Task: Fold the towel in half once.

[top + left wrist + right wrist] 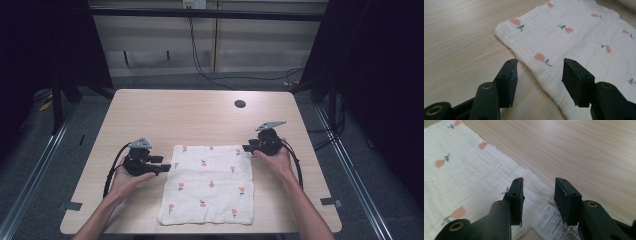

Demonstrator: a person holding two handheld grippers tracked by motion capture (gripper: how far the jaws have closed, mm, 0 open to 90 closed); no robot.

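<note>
Pale wood table (165, 112), dark surround: one cloth (210, 182), two hand-held grippers, grasp judged about to begin.
High view: white tulip-print cloth lies flat at the near middle; left gripper (165, 167) at its left edge, right gripper (246, 148) at its far right corner. Left gripper view: jaws parted, straddling the hem. Right gripper view: jaws parted over the corner and its care label (549, 221); next, lower and pinch.

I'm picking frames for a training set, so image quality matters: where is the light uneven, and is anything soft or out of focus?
High view: the table and cloth are evenly lit, the surroundings fall to near black. Left gripper view: the cloth's weave reads clearly, the left gripper looks slightly soft. Right gripper view: the wood grain is sharp, the printed tag is too blurred to read.
</note>
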